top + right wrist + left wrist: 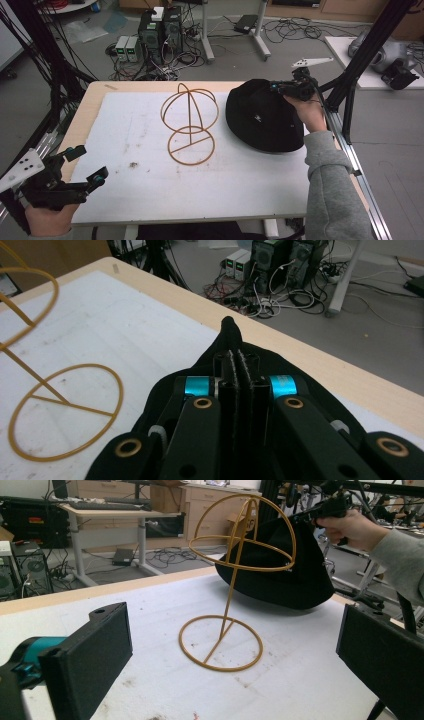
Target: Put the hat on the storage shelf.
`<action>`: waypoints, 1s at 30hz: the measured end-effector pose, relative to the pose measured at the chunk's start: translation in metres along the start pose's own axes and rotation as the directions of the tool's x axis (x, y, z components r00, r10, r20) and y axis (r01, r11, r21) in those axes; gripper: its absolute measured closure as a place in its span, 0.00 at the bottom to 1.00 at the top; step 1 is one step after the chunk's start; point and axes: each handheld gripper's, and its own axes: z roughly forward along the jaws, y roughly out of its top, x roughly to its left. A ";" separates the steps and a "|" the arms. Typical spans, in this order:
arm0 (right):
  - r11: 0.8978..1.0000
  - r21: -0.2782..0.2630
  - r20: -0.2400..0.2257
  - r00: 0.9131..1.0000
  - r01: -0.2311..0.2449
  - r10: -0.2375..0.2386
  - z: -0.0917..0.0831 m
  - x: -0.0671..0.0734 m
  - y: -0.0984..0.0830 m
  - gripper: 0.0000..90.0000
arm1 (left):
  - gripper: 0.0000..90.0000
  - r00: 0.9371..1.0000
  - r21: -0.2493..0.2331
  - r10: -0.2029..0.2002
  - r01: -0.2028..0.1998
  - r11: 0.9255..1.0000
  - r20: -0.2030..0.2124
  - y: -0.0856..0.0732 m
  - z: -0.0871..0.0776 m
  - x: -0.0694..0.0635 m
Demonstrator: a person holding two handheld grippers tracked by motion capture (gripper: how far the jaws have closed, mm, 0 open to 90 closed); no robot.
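Right gripper (236,371) is clenched on the rim of a black hat (262,120), its two jaws pressed together with a fold of the dark cloth pinched between them; the right gripper view shows that pinch plainly, while the high view shows just the hand (310,111) and gripper (280,88) at the hat's far right edge. The hat lies on the right part of the bench (95,100), tilted up where it is gripped, just beside a gold wire hat stand (190,124) (a ring base, a slanted stem and a domed cage of hoops). The left gripper view shows the hat's lifted side behind the stand's dome, touching or nearly so; I cannot tell which.

Left gripper (86,164) hangs released at the near left corner, jaws wide apart and holding nothing, well apart from the stand (235,580). A white sheet (150,190) with brown smudges covers most of the bench. Beyond the far edge, computer towers (160,30) and tangled cables (185,57) sit on the floor. A small pale mark (258,118) on the hat is too small to read.
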 end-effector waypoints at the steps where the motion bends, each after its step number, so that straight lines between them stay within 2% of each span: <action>1: 1.000 -0.002 0.001 1.000 0.004 -0.004 -0.002 0.001 0.002 0.98 | 0.02 1.000 -0.001 -0.001 0.001 1.000 0.000 0.000 0.000 0.000; 12: 0.998 -0.038 -0.008 0.998 0.055 -0.055 -0.030 0.014 0.031 0.98 | 0.02 1.000 -0.001 -0.004 0.004 1.000 0.002 0.000 0.000 0.000; 17: 0.997 -0.054 -0.001 0.999 0.051 -0.051 -0.044 0.021 0.043 0.98 | 0.02 1.000 0.001 -0.008 0.008 1.000 0.004 -0.001 0.001 0.001; 23: 0.993 -0.073 -0.003 0.996 0.093 -0.094 -0.062 0.032 0.063 0.98 | 0.02 1.000 -0.001 -0.008 0.008 1.000 0.005 -0.001 0.001 0.001; 30: 0.988 -0.086 0.022 0.992 0.126 -0.124 -0.079 0.043 0.083 0.98 | 0.02 1.000 -0.003 -0.011 0.011 1.000 0.007 -0.001 0.000 0.001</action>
